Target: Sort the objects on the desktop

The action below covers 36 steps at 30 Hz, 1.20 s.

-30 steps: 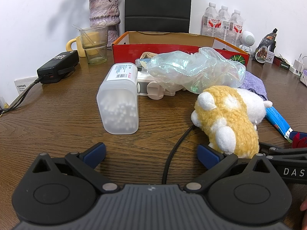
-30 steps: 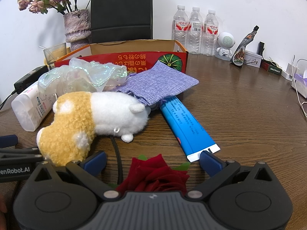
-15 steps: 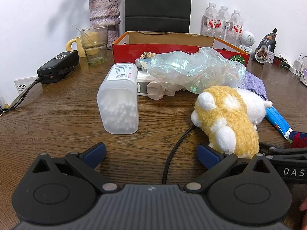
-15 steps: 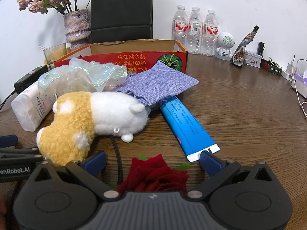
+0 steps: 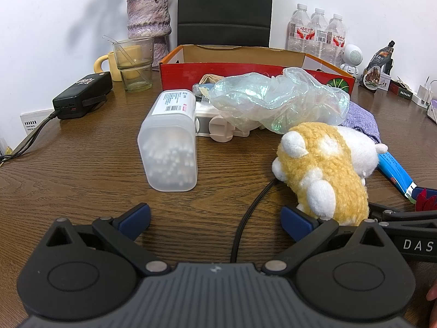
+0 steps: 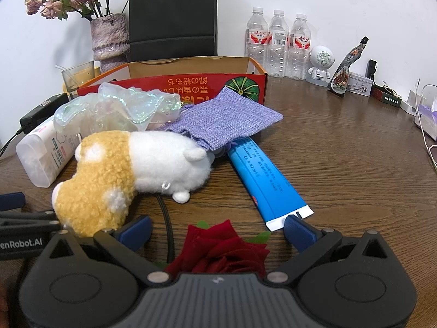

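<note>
My left gripper (image 5: 215, 220) is open and empty, low over the wooden table. A frosted cotton-swab box (image 5: 169, 142) lies ahead of it, and a yellow-and-white plush toy (image 5: 325, 166) touches its right finger. My right gripper (image 6: 217, 231) is open, with a red fabric rose (image 6: 221, 248) lying between its fingers. Ahead lie the plush toy (image 6: 131, 172), a blue tube box (image 6: 266, 180), a purple cloth pouch (image 6: 226, 117) and an iridescent plastic bag (image 6: 120, 106). A red cardboard box (image 5: 254, 65) stands open behind the pile.
A black cable (image 5: 245, 218) runs between the left fingers. A white power strip (image 5: 218, 125) lies under the bag. A black charger (image 5: 84, 95), a glass (image 5: 133, 65), a vase (image 5: 148, 19), water bottles (image 6: 277, 46) and small items line the back edge.
</note>
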{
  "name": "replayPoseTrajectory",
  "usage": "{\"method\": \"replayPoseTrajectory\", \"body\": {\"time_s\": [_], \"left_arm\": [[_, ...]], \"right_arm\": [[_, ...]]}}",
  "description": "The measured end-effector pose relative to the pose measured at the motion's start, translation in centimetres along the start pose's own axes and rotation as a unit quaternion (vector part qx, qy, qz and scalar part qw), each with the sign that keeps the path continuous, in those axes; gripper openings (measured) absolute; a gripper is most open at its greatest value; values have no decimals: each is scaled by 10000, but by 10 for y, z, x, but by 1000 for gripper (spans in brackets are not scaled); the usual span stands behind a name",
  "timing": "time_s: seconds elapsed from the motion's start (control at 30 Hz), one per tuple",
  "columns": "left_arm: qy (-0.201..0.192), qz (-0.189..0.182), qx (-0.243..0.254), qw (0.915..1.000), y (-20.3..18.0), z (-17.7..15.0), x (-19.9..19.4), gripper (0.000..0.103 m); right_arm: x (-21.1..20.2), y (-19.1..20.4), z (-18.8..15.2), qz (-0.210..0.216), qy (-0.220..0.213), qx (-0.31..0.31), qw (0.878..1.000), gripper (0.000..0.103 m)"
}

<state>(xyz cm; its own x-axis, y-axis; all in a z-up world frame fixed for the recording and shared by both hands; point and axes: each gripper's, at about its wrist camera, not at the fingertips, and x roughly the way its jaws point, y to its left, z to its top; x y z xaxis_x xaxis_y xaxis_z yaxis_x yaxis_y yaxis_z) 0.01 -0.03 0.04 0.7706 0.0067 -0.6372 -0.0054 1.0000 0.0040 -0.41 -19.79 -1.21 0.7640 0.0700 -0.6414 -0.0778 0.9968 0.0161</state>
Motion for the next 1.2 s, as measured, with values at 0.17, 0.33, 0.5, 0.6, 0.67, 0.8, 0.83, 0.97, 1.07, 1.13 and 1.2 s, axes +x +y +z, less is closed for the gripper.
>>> {"method": "replayPoseTrajectory", "body": {"time_s": [0.17, 0.33, 0.5, 0.6, 0.67, 0.8, 0.83, 0.97, 1.07, 1.13, 1.2], "left_arm": [[0, 0, 0, 10000, 0, 0, 0, 103], [0, 0, -1, 10000, 0, 0, 0, 103], [0, 0, -1, 10000, 0, 0, 0, 103], [0, 0, -1, 10000, 0, 0, 0, 103], [0, -1, -1, 10000, 0, 0, 0, 103], [0, -1, -1, 10000, 0, 0, 0, 103], [0, 0, -1, 10000, 0, 0, 0, 103], [0, 1, 0, 10000, 0, 0, 0, 103], [0, -1, -1, 10000, 0, 0, 0, 103], [0, -1, -1, 10000, 0, 0, 0, 103], [0, -1, -1, 10000, 0, 0, 0, 103]], "right_arm": [[1, 1, 0, -3, -1, 6, 10000, 103], [3, 1, -1, -1, -3, 9, 10000, 103], [3, 1, 0, -10, -3, 13, 10000, 103], [4, 0, 0, -18, -3, 17, 10000, 103], [3, 0, -1, -17, -3, 17, 10000, 103], [3, 0, -1, -16, -2, 19, 10000, 103], [3, 0, -1, -16, -2, 18, 10000, 103], [3, 0, -1, -16, -2, 18, 10000, 103], [3, 0, -1, -28, -1, 22, 10000, 103], [4, 0, 0, -44, -1, 37, 10000, 103], [4, -1, 0, -49, 0, 40, 10000, 103]]}}
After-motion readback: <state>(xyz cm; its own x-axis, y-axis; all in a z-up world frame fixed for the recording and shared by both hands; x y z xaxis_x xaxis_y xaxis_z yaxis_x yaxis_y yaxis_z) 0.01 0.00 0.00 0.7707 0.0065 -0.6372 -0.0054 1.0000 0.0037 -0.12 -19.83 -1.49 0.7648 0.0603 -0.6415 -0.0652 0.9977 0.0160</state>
